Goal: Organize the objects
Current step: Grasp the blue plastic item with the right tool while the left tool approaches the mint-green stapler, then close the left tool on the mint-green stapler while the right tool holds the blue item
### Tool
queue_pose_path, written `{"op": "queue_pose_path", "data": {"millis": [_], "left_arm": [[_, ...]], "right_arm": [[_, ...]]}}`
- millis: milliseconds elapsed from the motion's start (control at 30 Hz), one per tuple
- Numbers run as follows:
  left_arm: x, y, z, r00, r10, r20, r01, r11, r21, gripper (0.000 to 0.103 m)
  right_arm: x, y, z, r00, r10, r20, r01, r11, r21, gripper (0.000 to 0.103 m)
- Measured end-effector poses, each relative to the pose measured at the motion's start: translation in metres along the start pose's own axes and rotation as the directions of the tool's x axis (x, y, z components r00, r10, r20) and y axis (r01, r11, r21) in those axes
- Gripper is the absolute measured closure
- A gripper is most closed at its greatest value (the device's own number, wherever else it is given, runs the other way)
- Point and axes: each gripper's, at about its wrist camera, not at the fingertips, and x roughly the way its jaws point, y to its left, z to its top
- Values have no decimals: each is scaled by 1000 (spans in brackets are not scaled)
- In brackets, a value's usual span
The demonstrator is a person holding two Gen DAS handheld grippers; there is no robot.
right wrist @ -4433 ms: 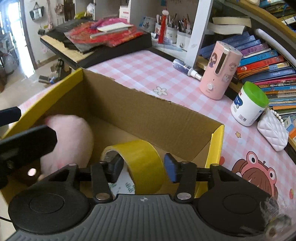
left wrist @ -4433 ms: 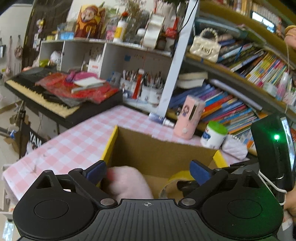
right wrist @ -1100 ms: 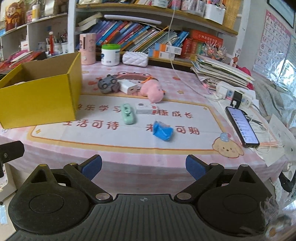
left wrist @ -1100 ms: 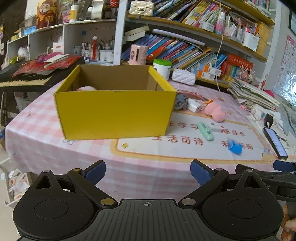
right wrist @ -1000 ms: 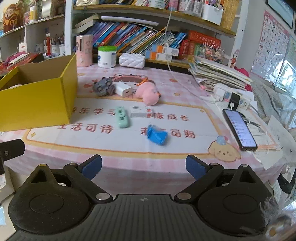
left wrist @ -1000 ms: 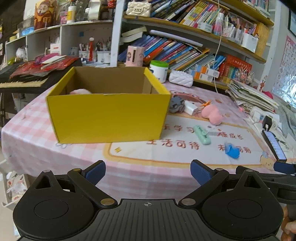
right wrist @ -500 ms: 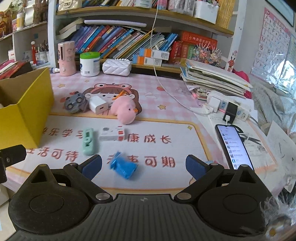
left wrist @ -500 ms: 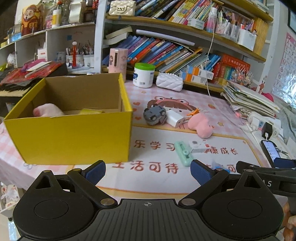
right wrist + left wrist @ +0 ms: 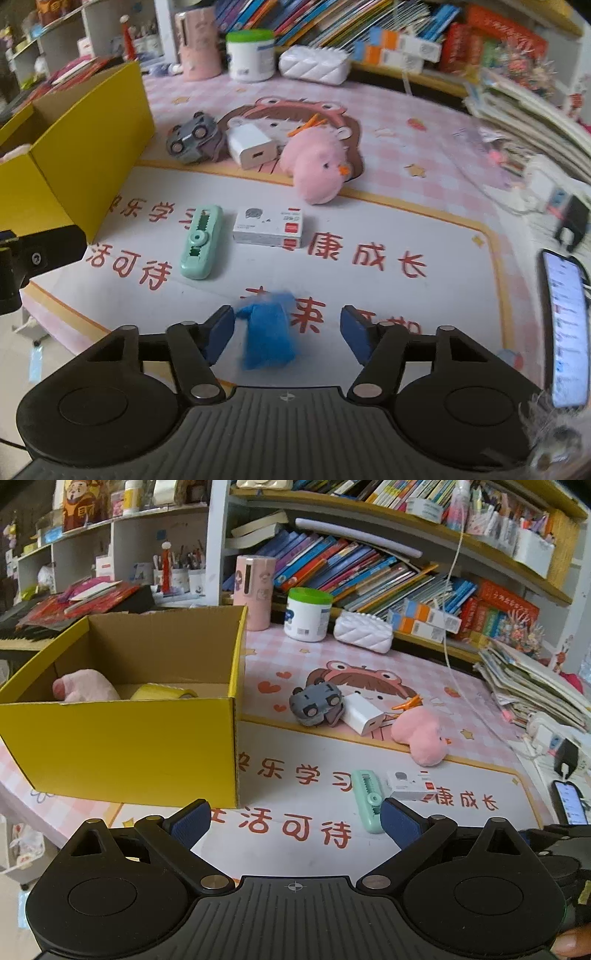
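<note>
A yellow cardboard box stands at the left of the table and holds a pink plush and a yellow tape roll. On the mat lie a grey toy car, a white charger, a pink chick plush, a mint green cutter, a small white box and a blue crumpled item. My right gripper is open, its jaws on either side of the blue item. My left gripper is open and empty above the mat, the cutter by its right finger.
A phone lies at the mat's right edge. A pink dispenser, a white jar with a green lid and a white quilted pouch stand at the back below bookshelves. Stacked papers and a power strip lie at the right.
Both grippers have moved forward and down over the mat. The right one now has the blue item between its open jaws; the left has come closer to the box and the cutter.
</note>
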Motion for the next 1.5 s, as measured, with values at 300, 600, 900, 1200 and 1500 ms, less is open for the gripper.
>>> {"op": "queue_pose_path", "data": {"millis": [300,600,900,1200,1500], "left_arm": [[14,-21,3,999,29,-25,-29,1000,-8,4],[26,-46,5,1000,11,-24,-11,1000,19,5],[69,-79,6,994,-2,-111,14,994,104,37],[101,-80,7,985,25,-170,-11,996,86,66],[85,-69,12,991,-21,-130,26,999,32,80]], "right_arm": [[15,-10,3,994,89,-58,-94,990,-102,59],[2,-41,9,999,37,35,-34,998,-61,60],[-14,-69,13,993,-26,114,30,999,-33,60],[-17,-75,13,992,-34,123,40,998,-47,60],[-19,-68,16,991,-33,133,39,998,-44,60]]}}
